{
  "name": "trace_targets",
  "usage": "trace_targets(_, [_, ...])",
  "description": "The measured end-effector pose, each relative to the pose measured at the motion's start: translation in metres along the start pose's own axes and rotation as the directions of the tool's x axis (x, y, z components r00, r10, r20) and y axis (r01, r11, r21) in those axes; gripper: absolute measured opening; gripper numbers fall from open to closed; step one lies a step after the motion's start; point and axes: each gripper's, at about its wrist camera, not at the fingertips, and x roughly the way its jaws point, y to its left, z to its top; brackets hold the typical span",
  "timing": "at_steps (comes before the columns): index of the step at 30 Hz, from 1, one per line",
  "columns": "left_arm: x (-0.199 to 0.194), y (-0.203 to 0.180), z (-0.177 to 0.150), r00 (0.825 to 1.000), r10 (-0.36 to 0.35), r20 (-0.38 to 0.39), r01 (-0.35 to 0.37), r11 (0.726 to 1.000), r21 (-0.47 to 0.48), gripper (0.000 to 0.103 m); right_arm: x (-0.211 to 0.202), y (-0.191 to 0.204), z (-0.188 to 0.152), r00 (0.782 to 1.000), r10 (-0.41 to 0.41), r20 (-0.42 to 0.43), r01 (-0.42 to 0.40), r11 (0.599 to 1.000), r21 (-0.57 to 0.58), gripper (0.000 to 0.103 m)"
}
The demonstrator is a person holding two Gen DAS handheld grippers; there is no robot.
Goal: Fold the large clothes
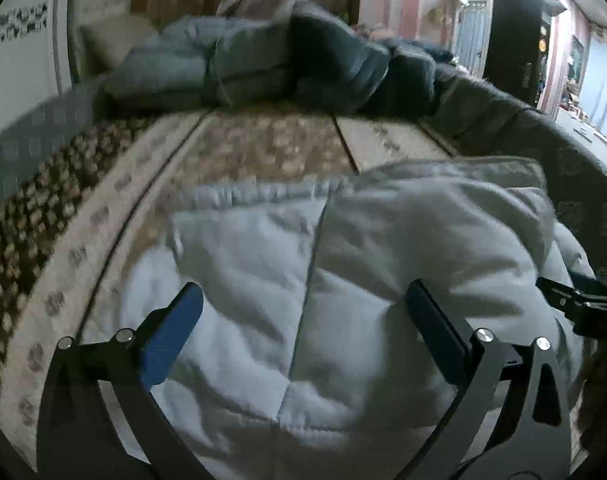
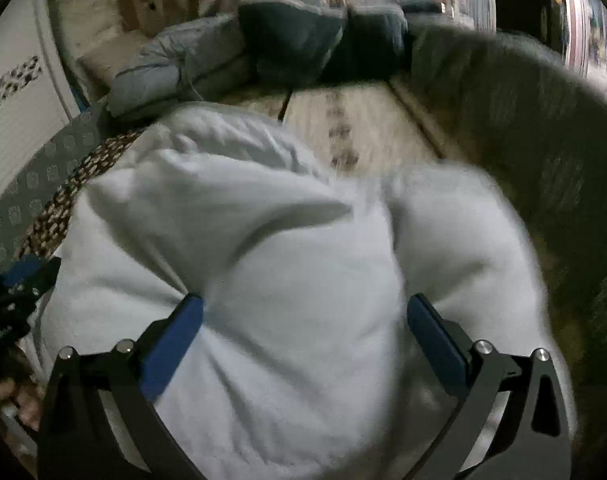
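Blue-padded fingers of the left tongs [image 1: 303, 332] stand spread to their widest just above a pale quilted jacket [image 1: 343, 280], with no fabric pinched between them; the padded cloth simply fills the gap beneath. Stitched seams cross the jacket in squares, and a gathered ribbed hem runs along its far edge. It lies bunched on a bed whose patterned bedspread [image 1: 263, 148] shows brown dotted bands and cream stripes with small motifs. At the right edge of the left wrist view, the dark frame of the other tool pokes in beside the jacket.

From the right wrist view, the right tongs [image 2: 305, 332] also stand wide apart over the same jacket [image 2: 263, 260], which bulges up in soft, rounded folds between and beyond the blue pads [image 2: 171, 344]. The pads lie close against the cloth, but whether they press on it I cannot tell, as the picture is blurred. A person's fingers [image 2: 23, 404] show at the lower left edge.

Farther back on the bed, a heap of grey-blue and dark padded garments [image 1: 283, 64] lies against the wall, well apart from the pale jacket. A grey patterned cover [image 2: 523, 120] rises along the bed's right side.
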Motion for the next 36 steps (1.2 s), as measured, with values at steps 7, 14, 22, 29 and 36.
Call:
trace_targets(7, [0.046, 0.033, -0.004, 0.992, 0.099, -0.081, -0.108, 0.988, -0.112, 0.100, 0.037, 0.010, 0.004, 0.998, -0.068, -0.003, 0.068, 0.996, -0.054, 0.102])
trace_targets(14, [0.064, 0.037, -0.008, 0.992, 0.087, -0.089, -0.096, 0.990, -0.104, 0.100, 0.062, 0.018, 0.008, 0.994, -0.110, -0.020, 0.108, 0.991, -0.084, 0.102])
trace_targets(22, [0.068, 0.041, -0.009, 0.990, 0.089, -0.107, -0.099, 0.991, -0.093, 0.100, 0.075, 0.016, 0.008, 0.993, -0.111, -0.046, 0.107, 0.990, -0.087, 0.102])
trace_targets(29, [0.072, 0.044, -0.008, 0.989, 0.058, -0.140, -0.069, 0.995, -0.076, 0.100, 0.075, 0.010, 0.004, 0.991, -0.084, -0.107, 0.076, 0.994, -0.078, 0.102])
trace_targets(36, [0.001, 0.038, -0.014, 0.988, 0.145, 0.052, -0.150, 0.982, 0.115, 0.100, 0.022, -0.001, -0.006, 0.999, 0.002, -0.054, -0.006, 0.998, -0.069, 0.101])
